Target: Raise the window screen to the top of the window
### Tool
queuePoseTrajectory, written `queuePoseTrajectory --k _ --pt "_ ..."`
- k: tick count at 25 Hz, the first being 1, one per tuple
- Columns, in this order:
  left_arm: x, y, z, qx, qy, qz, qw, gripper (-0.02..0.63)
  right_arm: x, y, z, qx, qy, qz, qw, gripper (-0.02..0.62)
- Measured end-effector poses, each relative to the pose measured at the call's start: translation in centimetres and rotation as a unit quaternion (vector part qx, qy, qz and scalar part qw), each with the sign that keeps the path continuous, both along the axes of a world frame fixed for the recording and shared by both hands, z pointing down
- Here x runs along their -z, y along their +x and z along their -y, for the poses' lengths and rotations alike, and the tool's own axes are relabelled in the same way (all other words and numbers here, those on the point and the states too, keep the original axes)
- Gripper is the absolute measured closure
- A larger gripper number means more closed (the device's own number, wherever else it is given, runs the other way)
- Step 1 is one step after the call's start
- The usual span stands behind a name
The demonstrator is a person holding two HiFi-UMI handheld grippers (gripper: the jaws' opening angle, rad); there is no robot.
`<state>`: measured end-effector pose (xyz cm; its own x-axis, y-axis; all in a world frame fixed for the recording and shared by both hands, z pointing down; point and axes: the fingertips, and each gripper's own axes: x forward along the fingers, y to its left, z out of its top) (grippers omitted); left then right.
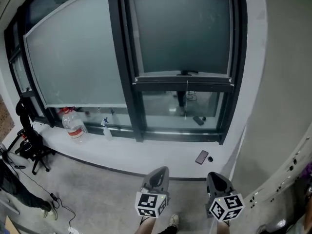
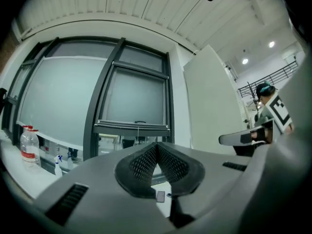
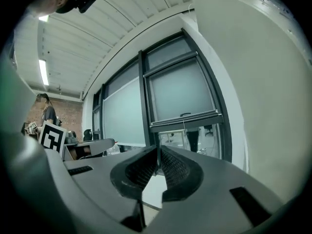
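The window screen (image 1: pixel 181 32) is a grey blind in the dark-framed right window. Its bottom bar (image 1: pixel 183 76) hangs about two thirds of the way down, with a small handle (image 1: pixel 185 73) and a thin pull cord (image 1: pixel 186 99) below it. Clear glass shows beneath the bar. My left gripper (image 1: pixel 157 173) and right gripper (image 1: pixel 217 178) are low in the head view, well short of the window, both shut with nothing in them. The left gripper view shows the screen (image 2: pixel 139 99) ahead of the closed left gripper (image 2: pixel 157 147); in the right gripper view the bar (image 3: pixel 185 118) lies beyond the closed right gripper (image 3: pixel 158 152).
On the white sill (image 1: pixel 146 152) lie a phone (image 1: pixel 202 157) and a small dark object (image 1: pixel 210 158); a water bottle (image 1: pixel 73 124) and a spray bottle (image 1: pixel 106 129) stand further left. A black stand (image 1: pixel 29 140) sits at the left. A pale wall (image 1: pixel 278 82) flanks the window's right.
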<state>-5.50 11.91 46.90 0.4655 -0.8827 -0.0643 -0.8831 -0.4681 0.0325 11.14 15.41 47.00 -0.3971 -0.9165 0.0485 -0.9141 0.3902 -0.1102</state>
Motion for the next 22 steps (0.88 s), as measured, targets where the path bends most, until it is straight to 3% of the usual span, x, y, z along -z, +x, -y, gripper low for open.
queuePoseTrajectory --k 9,17,22 --pt "3.0 -0.4 16.1 0.007 0.024 -0.001 0.9997 0.603 3.6 -0.3 16.7 0.002 0.025 -0.032 0.999 0.591" --pt "3.1 -0.1 24.6 0.007 0.016 0.002 0.9999 0.603 3.5 0.0 24.6 0.021 0.017 0.021 0.999 0.591" --pt "2.5 0.6 30.0 0.010 0.015 0.002 0.9998 0.603 1.8 0.8 30.2 0.022 0.002 0.006 1.000 0.590"
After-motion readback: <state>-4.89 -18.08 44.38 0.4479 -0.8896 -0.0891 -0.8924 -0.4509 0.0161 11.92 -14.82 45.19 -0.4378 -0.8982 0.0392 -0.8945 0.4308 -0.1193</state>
